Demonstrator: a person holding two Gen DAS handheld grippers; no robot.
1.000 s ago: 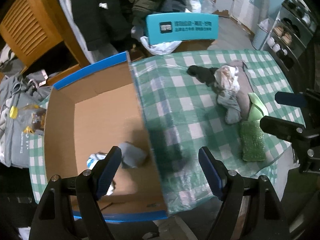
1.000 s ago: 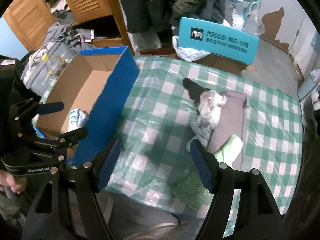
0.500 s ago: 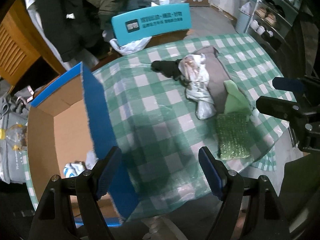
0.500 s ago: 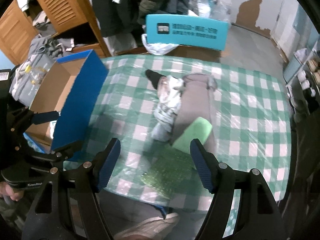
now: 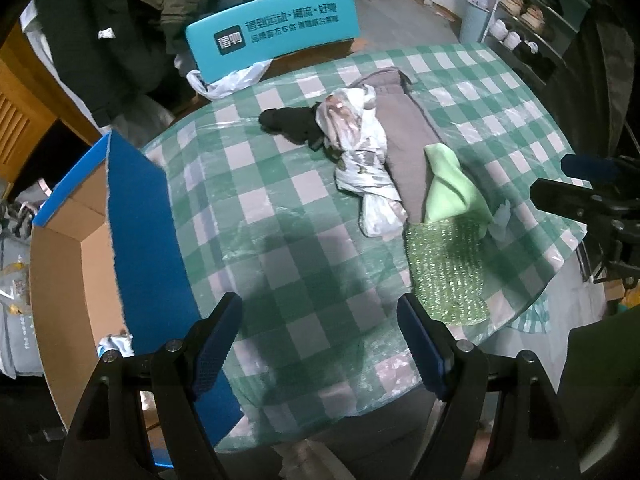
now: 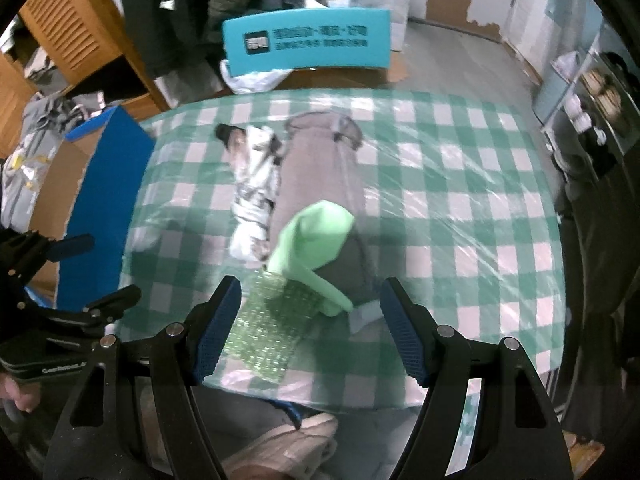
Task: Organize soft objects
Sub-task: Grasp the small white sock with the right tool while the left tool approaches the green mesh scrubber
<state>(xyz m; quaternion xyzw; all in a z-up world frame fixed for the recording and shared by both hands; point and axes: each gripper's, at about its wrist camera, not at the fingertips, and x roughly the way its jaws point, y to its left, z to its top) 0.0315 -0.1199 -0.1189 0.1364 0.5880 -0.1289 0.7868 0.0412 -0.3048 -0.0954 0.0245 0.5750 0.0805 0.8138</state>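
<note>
On the green checked table [image 5: 280, 208] [image 6: 460, 208] lies a heap of soft things: a grey garment [image 5: 404, 136] [image 6: 316, 176], a white patterned cloth [image 5: 360, 160] [image 6: 256, 184], a black sock [image 5: 292, 122], a light green cloth [image 5: 452, 188] [image 6: 316, 236] and a green bubble-wrap sheet [image 5: 444, 268] [image 6: 272, 328]. My left gripper [image 5: 320, 336] hangs open over the table's near edge, empty. My right gripper [image 6: 310, 328] is open above the bubble wrap and green cloth, holding nothing.
A blue-sided cardboard box [image 5: 136, 232] [image 6: 104, 200] stands at the table's left, with a cloth [image 5: 114, 344] inside. A turquoise chair back [image 5: 272, 28] [image 6: 308, 40] is behind the table. Shelves with shoes [image 5: 532, 28] stand at the right. A shoe [image 6: 280, 452] shows below the table.
Both grippers have swung rightwards from the box toward the heap. The box has slid to the left of both views, and the bubble wrap now lies between the right fingers.
</note>
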